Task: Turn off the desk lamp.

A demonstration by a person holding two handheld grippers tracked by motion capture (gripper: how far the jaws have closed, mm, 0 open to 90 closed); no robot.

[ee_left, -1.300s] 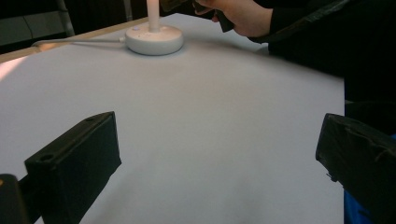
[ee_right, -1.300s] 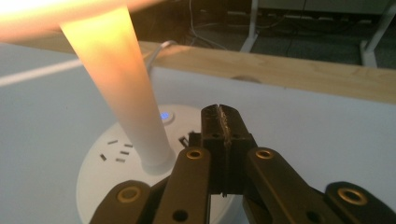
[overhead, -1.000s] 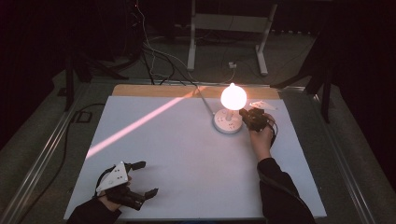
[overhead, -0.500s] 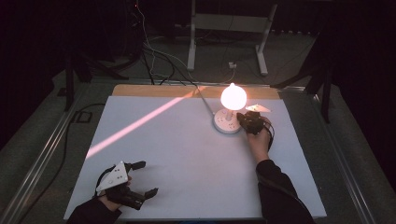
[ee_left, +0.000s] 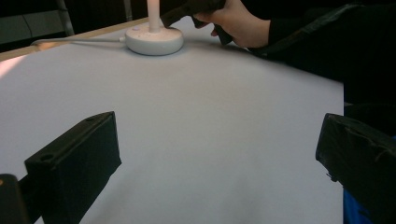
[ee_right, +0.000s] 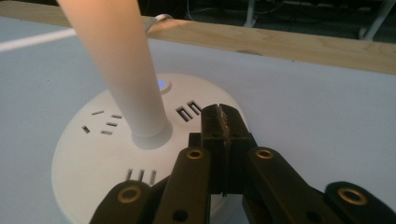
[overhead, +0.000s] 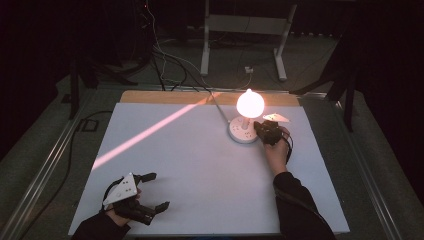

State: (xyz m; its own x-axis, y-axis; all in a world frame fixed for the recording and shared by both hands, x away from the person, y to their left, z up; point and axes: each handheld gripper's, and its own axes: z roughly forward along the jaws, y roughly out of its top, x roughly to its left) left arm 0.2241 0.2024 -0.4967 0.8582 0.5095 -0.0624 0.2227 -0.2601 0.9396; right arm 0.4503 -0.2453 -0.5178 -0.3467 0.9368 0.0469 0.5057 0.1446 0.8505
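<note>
A white table [overhead: 200,165] is being seen from the high view, with a wooden strip [overhead: 165,96] along its far edge. A lamp [overhead: 249,106] is standing at about 1 o'clock on the table, and its round bulb is glowing brightly. Its round white base [overhead: 240,134] is resting on the table, and a white cable [ee_left: 77,41] is running from the base toward the far edge. A pink band of light [overhead: 150,132] is lying across the table from 9 o'clock toward 12 o'clock.

The right gripper [overhead: 266,131] is being held by the right hand [overhead: 276,150] just beside the base, at the 3 o'clock side of it. In the right gripper view the jaws are pressed together with nothing between them, and the gripper's [ee_right: 223,122] tips are lying over the rim of the base [ee_right: 93,149]; it cannot be told if they are touching it. The stem [ee_right: 121,70] is rising from the middle of the base, with socket slots [ee_right: 105,123] around it and a small blue light [ee_right: 161,84] behind it.

The left gripper [overhead: 150,192] is being held by the left hand [overhead: 117,215] at about 7 o'clock on the table, well apart from the lamp. Its jaws are spread wide and nothing is being held between them. In the left gripper view the gripper [ee_left: 217,149] is pointing over bare table, with the base [ee_left: 154,39] and the right hand [ee_left: 236,23] far ahead.
</note>
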